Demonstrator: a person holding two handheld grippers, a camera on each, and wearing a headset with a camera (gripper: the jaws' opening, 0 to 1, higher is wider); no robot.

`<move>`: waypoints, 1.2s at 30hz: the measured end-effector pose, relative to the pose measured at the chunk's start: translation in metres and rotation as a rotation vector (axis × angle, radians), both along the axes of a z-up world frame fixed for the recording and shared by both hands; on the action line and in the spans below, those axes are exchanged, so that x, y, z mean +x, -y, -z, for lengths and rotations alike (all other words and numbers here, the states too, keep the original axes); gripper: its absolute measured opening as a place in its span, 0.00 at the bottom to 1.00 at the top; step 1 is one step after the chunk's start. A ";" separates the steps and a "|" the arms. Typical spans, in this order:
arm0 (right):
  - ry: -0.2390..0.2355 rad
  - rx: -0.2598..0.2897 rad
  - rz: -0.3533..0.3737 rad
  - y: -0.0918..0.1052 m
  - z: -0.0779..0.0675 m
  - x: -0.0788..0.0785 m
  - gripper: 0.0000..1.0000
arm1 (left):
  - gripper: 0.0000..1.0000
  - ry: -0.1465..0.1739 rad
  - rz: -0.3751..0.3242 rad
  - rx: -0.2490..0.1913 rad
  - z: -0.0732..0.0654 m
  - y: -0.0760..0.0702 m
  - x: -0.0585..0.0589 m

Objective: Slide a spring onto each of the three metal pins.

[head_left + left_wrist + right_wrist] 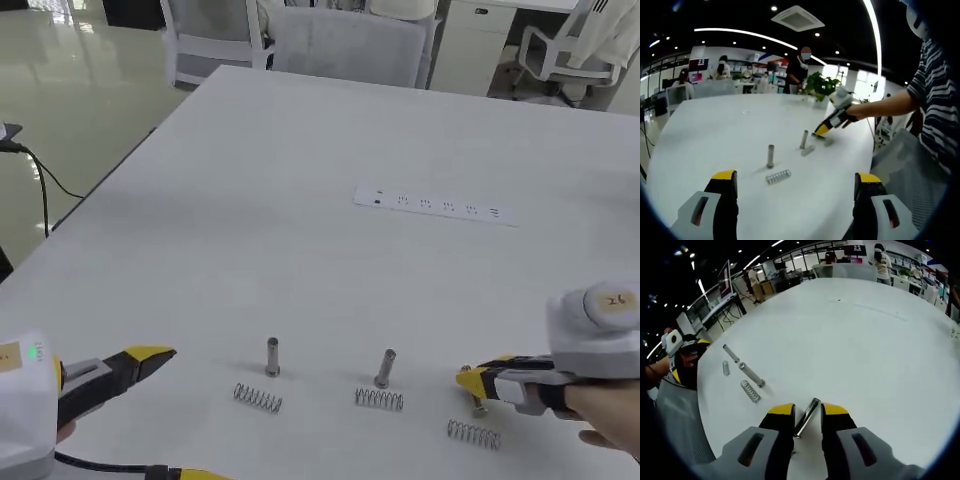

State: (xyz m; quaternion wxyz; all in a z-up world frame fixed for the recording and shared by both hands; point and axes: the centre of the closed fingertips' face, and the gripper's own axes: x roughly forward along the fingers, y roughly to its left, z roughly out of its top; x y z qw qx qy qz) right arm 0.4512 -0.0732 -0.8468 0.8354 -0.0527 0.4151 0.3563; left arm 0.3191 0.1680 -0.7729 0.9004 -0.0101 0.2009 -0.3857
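On the white table (300,150), right gripper (807,409) fingers narrow astride a pin (812,404), left gripper (796,176) fingers wide

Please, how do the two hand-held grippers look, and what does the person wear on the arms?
The left gripper and the right gripper look alike: pale grey bodies and dark jaws ending in yellow tips. A thin black cable trails from the left gripper. The person wears a short-sleeved shirt with dark and white stripes.
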 end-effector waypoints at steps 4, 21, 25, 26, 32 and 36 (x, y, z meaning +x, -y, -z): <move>-0.018 -0.002 0.008 -0.001 0.003 0.000 0.17 | 0.94 -0.006 0.007 0.003 0.002 0.001 -0.002; -0.051 -0.049 0.022 -0.003 0.009 -0.002 0.09 | 0.94 -0.012 0.018 0.002 0.003 0.003 -0.004; -0.064 -0.058 0.034 -0.004 0.009 -0.002 0.09 | 0.94 -0.018 0.022 0.004 0.004 0.004 -0.005; -0.066 -0.059 0.035 -0.004 0.010 0.000 0.08 | 0.94 -0.019 0.022 0.003 0.004 0.004 -0.005; -0.055 -0.076 0.025 -0.005 0.011 -0.001 0.05 | 0.94 -0.019 0.022 0.001 0.005 0.005 -0.006; -0.043 -0.084 0.010 -0.004 0.012 -0.002 0.05 | 0.93 -0.021 0.021 -0.002 0.004 0.006 -0.006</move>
